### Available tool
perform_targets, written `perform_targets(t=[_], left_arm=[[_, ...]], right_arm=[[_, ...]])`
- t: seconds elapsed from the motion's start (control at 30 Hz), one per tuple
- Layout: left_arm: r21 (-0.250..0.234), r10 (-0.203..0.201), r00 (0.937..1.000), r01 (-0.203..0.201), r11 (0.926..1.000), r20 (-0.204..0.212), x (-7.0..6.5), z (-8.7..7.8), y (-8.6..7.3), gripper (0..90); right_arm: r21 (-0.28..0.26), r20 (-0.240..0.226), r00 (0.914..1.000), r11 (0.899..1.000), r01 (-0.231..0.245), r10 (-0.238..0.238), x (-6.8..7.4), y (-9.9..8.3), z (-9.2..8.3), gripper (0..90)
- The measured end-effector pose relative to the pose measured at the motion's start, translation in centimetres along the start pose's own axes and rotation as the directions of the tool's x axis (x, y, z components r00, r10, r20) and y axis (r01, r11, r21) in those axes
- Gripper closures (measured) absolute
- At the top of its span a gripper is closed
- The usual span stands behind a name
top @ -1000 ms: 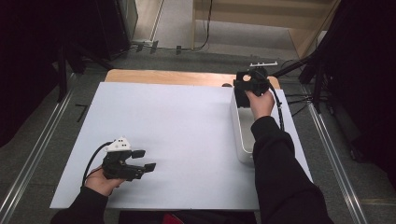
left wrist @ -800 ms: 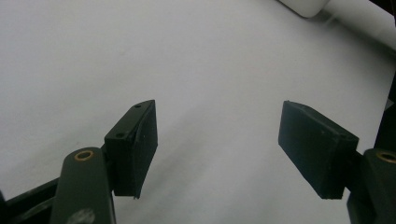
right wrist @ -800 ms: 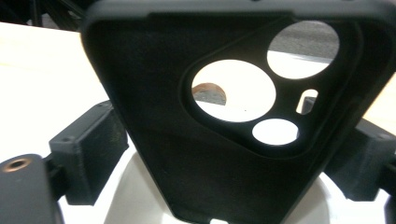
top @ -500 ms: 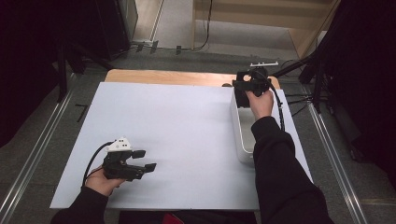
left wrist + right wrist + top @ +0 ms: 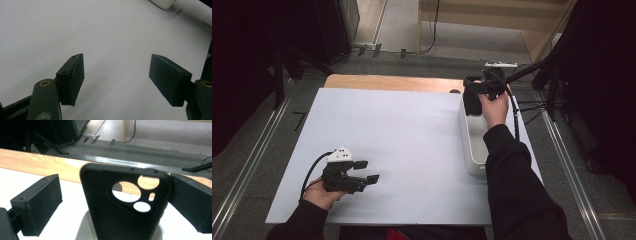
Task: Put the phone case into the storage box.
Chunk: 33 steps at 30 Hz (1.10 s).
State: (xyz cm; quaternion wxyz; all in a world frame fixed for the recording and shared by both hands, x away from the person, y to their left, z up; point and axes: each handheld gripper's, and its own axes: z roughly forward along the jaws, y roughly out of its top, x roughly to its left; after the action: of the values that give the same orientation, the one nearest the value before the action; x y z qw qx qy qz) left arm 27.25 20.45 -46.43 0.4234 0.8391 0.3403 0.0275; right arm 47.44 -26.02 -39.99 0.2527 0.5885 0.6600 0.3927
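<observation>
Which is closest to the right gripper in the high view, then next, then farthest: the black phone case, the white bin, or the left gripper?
1. Black phone case, between the right gripper's jaws.
2. White bin, just below it, table's right side.
3. Left gripper, near left corner.

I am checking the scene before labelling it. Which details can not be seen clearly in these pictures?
- Inside of the white bin: high view, covered by the sleeve.
- Lower part of the black phone case: right gripper view, cut off by the bottom edge.
- Whether the right gripper presses the case: the left pad stands apart, the right pad's contact is unclear.
</observation>
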Motion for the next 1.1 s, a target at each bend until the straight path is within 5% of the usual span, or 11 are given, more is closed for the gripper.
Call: perform_targets(t=[0.43,1.1], left_arm=[[0.0,0.0,1.0,0.0,1.0,0.005,0.3,0.1,0.2,28.4],[0.001,0.004,1.0,-0.004,1.0,0.004,0.6,-0.1,0.3,28.4]], right_arm=[[-0.07,-0.051,0.9987,0.998,0.008,-0.011,0.9,0.5,-3.4,0.0],[-0.066,-0.168,0.9831,0.996,0.063,-0.073,3.9,-2.1,-6.7,0.0]])
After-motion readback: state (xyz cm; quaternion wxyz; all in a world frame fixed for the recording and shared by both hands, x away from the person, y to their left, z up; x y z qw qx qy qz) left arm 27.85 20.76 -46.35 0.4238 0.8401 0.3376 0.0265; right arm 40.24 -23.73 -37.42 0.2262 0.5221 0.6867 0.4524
